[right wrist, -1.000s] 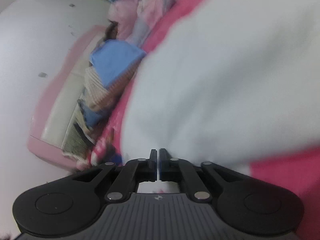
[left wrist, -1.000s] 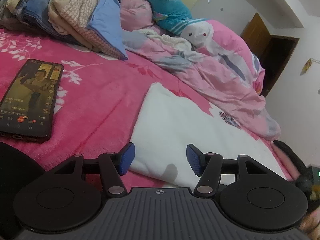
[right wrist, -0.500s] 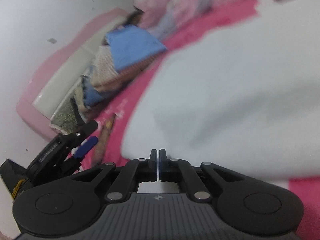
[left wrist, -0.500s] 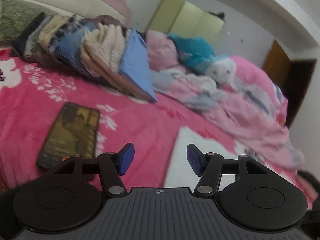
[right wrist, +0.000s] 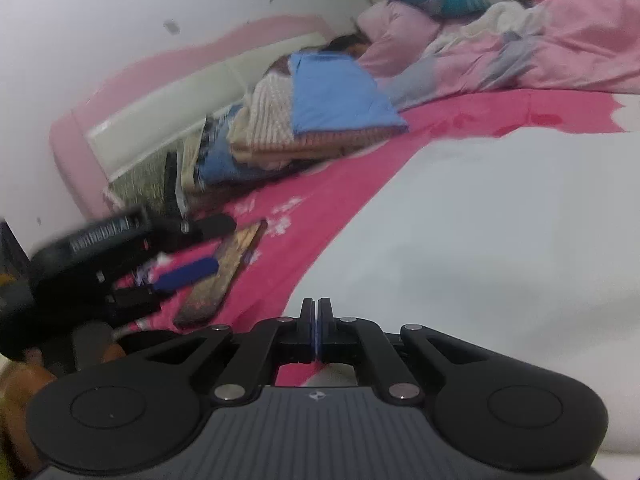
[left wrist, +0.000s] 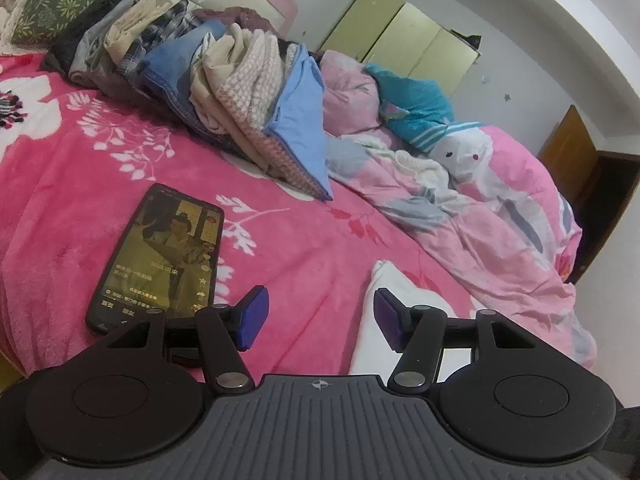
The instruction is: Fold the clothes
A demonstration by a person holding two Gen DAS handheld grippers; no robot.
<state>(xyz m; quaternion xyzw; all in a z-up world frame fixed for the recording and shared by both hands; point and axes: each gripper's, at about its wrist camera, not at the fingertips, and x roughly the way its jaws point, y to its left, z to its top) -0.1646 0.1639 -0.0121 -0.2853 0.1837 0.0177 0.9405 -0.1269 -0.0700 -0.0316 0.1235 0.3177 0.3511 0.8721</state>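
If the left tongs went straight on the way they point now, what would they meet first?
Most likely the bare pink blanket: the open left tongs tilt slightly down over it, with the phone to one side and the white garment to the other. Depth is hard to judge.

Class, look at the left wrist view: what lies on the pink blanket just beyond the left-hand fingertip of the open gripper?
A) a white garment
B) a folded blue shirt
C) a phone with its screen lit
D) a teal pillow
C: the phone lies flat on the pink blanket, screen glowing, just past that finger of the left gripper.
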